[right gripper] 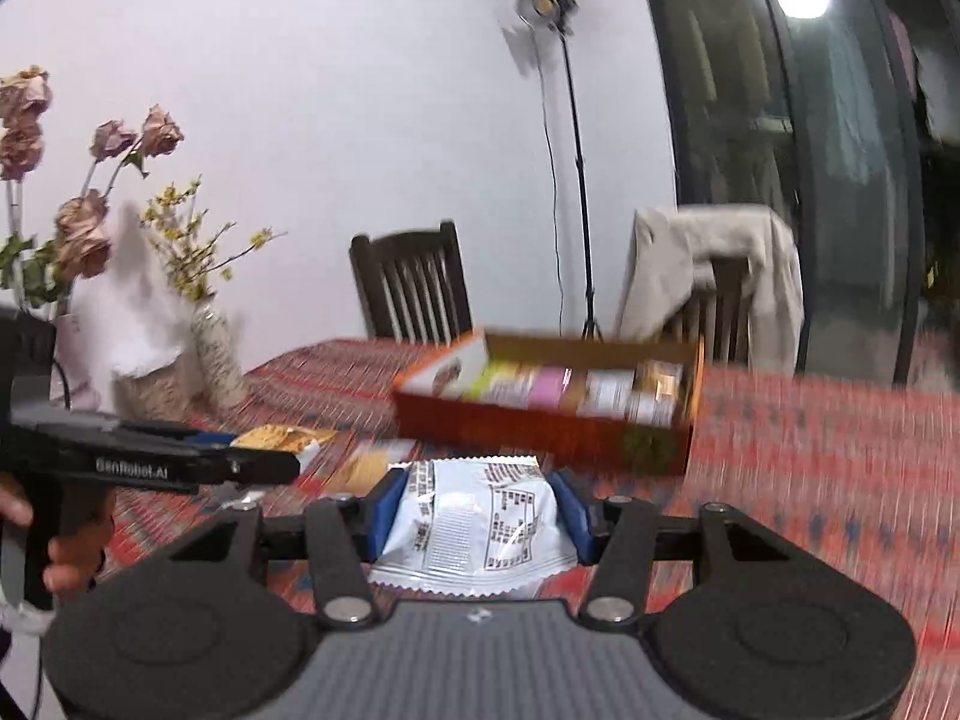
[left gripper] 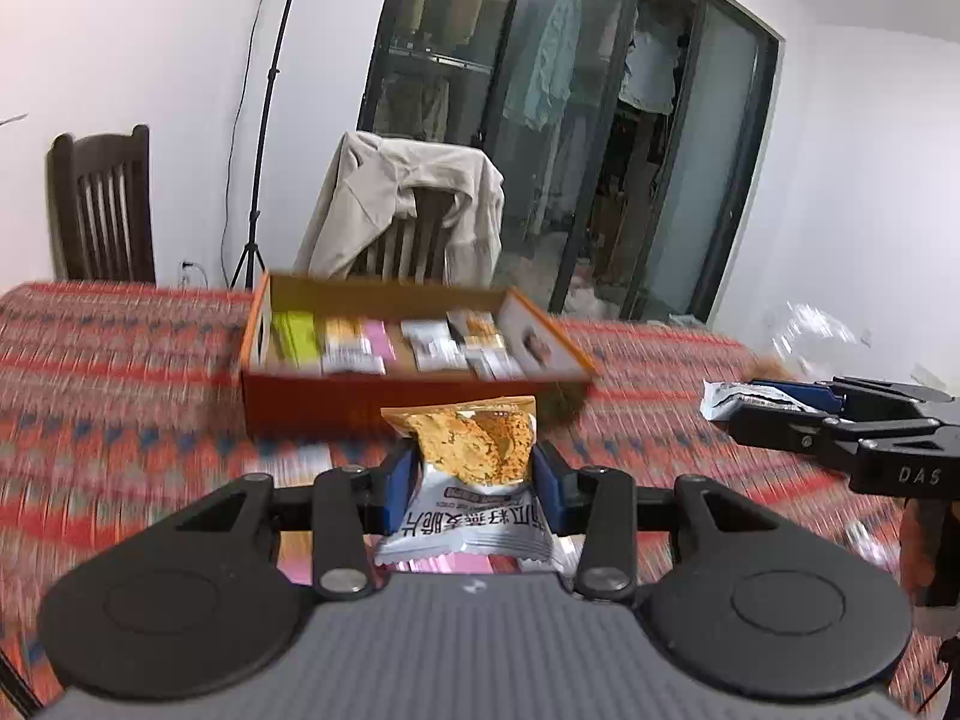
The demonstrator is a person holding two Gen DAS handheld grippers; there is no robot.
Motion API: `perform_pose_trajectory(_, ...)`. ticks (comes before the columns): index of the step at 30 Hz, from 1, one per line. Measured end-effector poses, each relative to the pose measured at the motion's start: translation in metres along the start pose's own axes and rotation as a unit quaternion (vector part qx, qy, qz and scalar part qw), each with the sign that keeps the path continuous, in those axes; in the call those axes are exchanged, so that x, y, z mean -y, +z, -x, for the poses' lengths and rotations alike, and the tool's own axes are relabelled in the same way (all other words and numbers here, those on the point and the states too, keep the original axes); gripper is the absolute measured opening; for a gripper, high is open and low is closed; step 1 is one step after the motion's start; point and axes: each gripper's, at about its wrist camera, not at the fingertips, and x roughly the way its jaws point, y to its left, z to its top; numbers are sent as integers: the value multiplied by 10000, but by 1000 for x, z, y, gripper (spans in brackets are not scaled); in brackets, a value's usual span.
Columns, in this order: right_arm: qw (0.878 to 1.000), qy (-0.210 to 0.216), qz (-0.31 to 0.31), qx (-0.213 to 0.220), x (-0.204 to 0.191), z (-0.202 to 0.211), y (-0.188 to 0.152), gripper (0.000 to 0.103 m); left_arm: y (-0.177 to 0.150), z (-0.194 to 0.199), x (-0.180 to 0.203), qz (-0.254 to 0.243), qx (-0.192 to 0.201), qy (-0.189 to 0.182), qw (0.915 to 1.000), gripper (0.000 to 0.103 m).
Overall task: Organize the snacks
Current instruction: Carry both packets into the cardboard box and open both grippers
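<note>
Left gripper is clamped on an oat crisp packet, its blue pads pressing the packet's two sides; the packet stands nearly on end, brown printed top pointing forward and its crimped bottom hanging back toward the gripper body. Right gripper is likewise closed on a white packet, printed back facing up, held by its sides with the long axis running forward. Both packets are lifted off the tablecloth.

Just below and ahead of the left gripper, a pink packet lies on the cloth, mostly hidden. From the right wrist view, two more loose packets lie just ahead and to the left.

Farther ahead of both grippers sits the orange box, open-topped, with a row of snacks already standing in it side by side. For the left gripper the box lies straight ahead, its long side running across; for the right gripper it lies ahead and slightly right, seen at an angle. Neither packet is over the box yet. The left looks the nearer of the two, and it seems squarer to the box's near wall. Motion blur hides which gaps in the row are free.
</note>
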Motion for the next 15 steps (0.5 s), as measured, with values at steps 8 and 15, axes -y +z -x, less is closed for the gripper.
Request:
perform_pose_trajectory(8,9988,-40,-227,-429,69,-162,87,52,79,-145,-58,508,-542,-90,9972,42)
perform_pose_trajectory(15,9854,-230,-1041,-1330,109,-308,81,52,84,-240,-85,869,-1022,164,9908,42)
